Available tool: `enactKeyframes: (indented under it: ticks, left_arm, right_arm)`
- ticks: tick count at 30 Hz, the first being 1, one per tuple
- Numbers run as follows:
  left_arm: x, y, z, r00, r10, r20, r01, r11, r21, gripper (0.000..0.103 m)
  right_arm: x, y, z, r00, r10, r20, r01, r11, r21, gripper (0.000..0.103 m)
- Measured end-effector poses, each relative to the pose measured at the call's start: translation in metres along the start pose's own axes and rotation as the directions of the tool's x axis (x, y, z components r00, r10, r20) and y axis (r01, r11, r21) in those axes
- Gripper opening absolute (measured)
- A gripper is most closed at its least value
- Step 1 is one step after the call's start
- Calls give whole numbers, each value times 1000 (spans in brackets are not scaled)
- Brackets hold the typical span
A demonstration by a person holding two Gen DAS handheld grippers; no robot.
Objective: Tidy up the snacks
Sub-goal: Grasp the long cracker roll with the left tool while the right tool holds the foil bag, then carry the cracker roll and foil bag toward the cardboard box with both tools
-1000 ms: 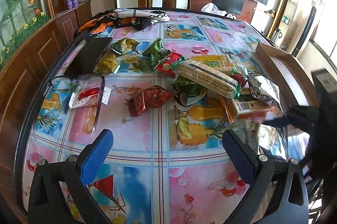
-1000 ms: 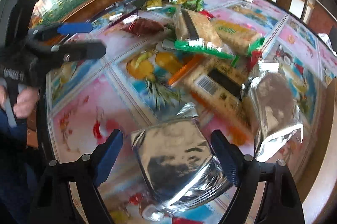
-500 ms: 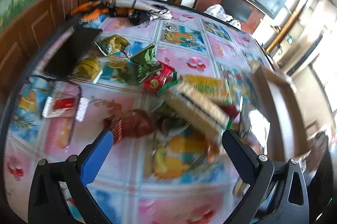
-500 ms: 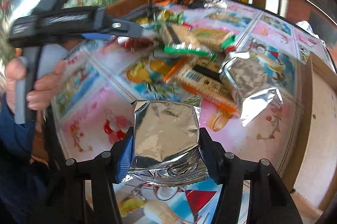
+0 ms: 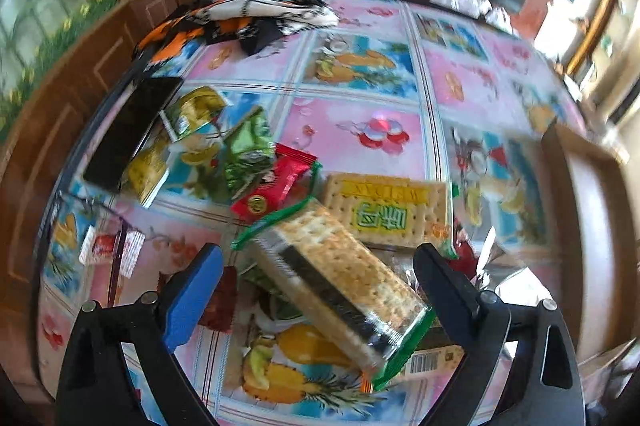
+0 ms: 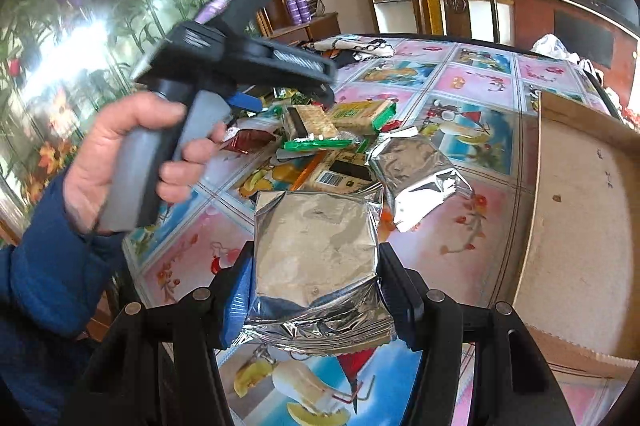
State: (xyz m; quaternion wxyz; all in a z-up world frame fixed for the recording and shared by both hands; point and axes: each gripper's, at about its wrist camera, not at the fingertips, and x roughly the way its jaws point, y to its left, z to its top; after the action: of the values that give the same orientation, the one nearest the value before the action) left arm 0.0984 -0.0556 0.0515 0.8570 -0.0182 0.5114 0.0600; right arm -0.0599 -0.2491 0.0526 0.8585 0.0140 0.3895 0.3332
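Not much is reading clearly from here. The flat cracker packet (image 5: 386,210) is showing a yellow band with smeared lettering and, under it, big green Chinese characters, upside down and too blurred to make out. A barcode (image 5: 425,362) is peeking out at five o'clock from the long cracker pack (image 5: 340,278), its digits unreadable. Another barcode is sitting on the orange-edged packet (image 6: 340,176), equally illegible.
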Motion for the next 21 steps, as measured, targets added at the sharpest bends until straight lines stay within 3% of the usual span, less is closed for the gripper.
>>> enactKeyframes:
  ticks: [2,4,5,7,9,11,16,21]
  left_arm:
    - [6,-3,-8,999,40,8,-40,998,41,95]
    - [9,-1,-15,999,42,17,-43,997,70,81]
    - [11,4,-21,999,36,14,-37,996,80,76]
    - [15,13,-28,1000,8,6,-8,997,74,56]
    - [17,23,-37,999,-43,0,43,997,69,53]
    - [19,31,-45,997,-81,0,80,995,60,42]
    - [16,38,-51,995,-94,32,92,994,61,18]
    - [13,42,-52,990,-135,36,133,989,61,18]
  right_arm:
    - [-4,-4,-3,1000,-1,11,1,1000,9,63]
    - [-8,-9,-5,1000,3,21,-3,1000,16,63]
    - [-10,-12,-7,1000,3,25,-3,1000,22,63]
    - [-13,-14,-9,1000,6,29,-7,999,31,63]
    - [-14,-18,-10,999,1,35,-3,999,43,63]
    - [-14,-20,-10,999,2,39,-4,999,50,63]
    - [-14,-20,-8,999,-3,44,0,999,52,63]
    - [-15,-15,-7,999,-11,49,9,999,50,63]
